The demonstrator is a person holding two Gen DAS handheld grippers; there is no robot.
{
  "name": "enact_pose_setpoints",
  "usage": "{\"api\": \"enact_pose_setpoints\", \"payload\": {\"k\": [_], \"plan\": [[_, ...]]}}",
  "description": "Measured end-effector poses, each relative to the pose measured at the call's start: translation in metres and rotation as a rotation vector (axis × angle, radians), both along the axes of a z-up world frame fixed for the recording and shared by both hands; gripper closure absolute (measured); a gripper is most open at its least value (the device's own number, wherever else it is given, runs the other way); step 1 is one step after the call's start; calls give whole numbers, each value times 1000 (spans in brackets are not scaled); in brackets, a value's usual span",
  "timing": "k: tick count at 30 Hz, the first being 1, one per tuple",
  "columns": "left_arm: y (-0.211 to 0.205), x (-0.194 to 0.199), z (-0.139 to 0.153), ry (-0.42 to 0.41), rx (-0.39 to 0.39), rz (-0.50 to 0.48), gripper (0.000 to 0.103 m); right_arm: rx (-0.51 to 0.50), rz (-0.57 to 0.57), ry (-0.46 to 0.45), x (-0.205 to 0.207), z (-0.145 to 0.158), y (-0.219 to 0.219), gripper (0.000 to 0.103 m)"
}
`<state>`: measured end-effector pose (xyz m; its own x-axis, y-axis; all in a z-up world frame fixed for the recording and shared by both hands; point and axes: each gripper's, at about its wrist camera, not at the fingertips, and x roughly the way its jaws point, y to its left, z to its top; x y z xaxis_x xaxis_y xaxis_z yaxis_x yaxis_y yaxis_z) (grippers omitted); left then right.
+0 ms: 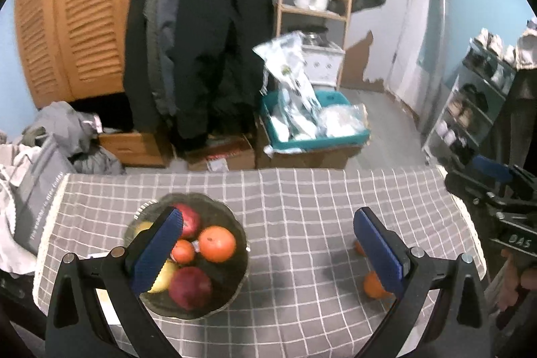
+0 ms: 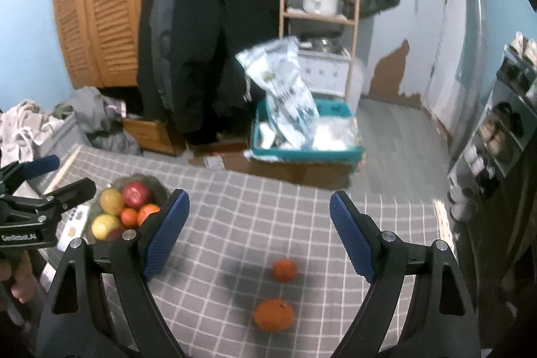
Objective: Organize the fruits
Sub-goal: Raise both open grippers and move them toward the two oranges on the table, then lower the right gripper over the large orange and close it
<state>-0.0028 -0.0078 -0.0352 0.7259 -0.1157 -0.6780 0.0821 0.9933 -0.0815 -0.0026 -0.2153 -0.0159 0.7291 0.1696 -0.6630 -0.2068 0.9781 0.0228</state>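
A dark glass bowl (image 1: 231, 291) on the grey checked tablecloth (image 1: 302, 207) holds two red apples, an orange (image 1: 217, 244), a small tangerine and yellow fruit. My left gripper (image 1: 268, 254) hovers open and empty, its left finger (image 1: 157, 254) over the bowl. Two tangerines lie loose on the cloth, the far one (image 2: 284, 270) and the near one (image 2: 274, 315). My right gripper (image 2: 258, 239) hangs open just above and behind them, holding nothing. In the left wrist view the near tangerine (image 1: 372, 286) is partly hidden by the right finger. The bowl (image 2: 157, 187) sits at the left of the right wrist view.
Beyond the table's far edge stand a teal crate (image 1: 335, 140) of plastic bags on cardboard boxes, hanging dark coats (image 1: 201, 39) and a wooden shelf. A shoe rack (image 2: 496, 140) is at the right and a clothes pile at the left. A white card (image 2: 72, 223) lies beside the bowl.
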Motion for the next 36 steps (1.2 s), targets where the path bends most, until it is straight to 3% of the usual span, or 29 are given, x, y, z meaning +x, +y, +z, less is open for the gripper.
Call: {"api": "enact_pose_setpoints", "payload": {"k": [14,26,36], "plan": [[-32,23,-70,188,42,-27,1,32,-54,318,16,-104,-30,18],[-45,38,-139,364,97,-42,1,16,-57,500,28,-161,-34,18],[-49,40,-170,455,102,-48,1,-25,-25,614,26,-205,-22,18]]}}
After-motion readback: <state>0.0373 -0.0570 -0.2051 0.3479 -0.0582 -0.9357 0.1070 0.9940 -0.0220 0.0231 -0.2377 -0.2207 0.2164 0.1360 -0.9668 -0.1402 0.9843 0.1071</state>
